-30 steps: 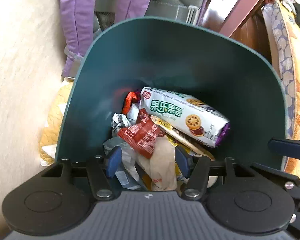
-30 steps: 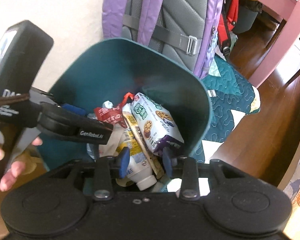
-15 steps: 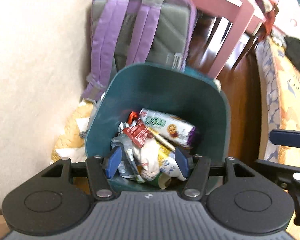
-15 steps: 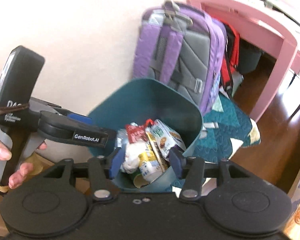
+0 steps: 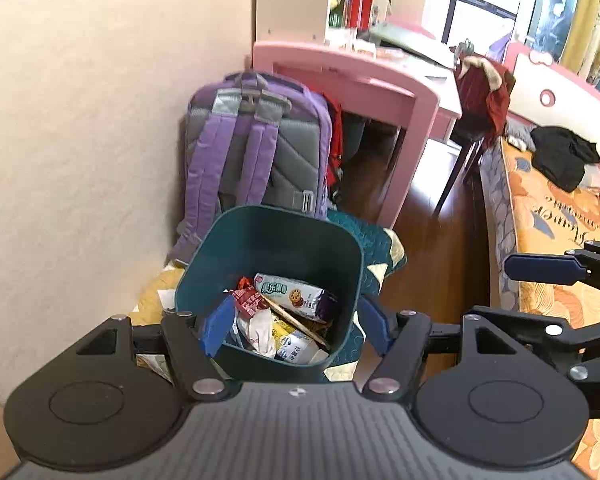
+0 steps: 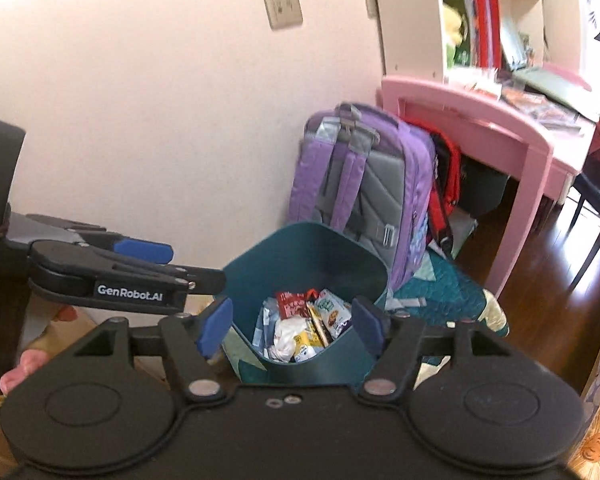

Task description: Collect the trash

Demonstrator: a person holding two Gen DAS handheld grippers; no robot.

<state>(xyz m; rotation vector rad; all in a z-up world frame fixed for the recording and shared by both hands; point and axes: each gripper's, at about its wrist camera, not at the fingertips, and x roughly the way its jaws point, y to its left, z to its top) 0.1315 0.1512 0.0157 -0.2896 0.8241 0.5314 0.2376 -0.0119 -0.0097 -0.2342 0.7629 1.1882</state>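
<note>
Against the pale, faintly grainy wall stood the teal bin, a smooth plastic tub with rounded corners, filled with crinkled trash: a glossy biscuit packet, a red foil wrapper, crumpled white paper and a small carton. Behind the bin leaned a purple backpack with padded grey quilting and webbing straps, beside a glossy pink desk on dark wooden flooring. Both the left gripper and the right gripper hung above the bin, their blue-padded fingers spreading apart with nothing held between them.
</note>
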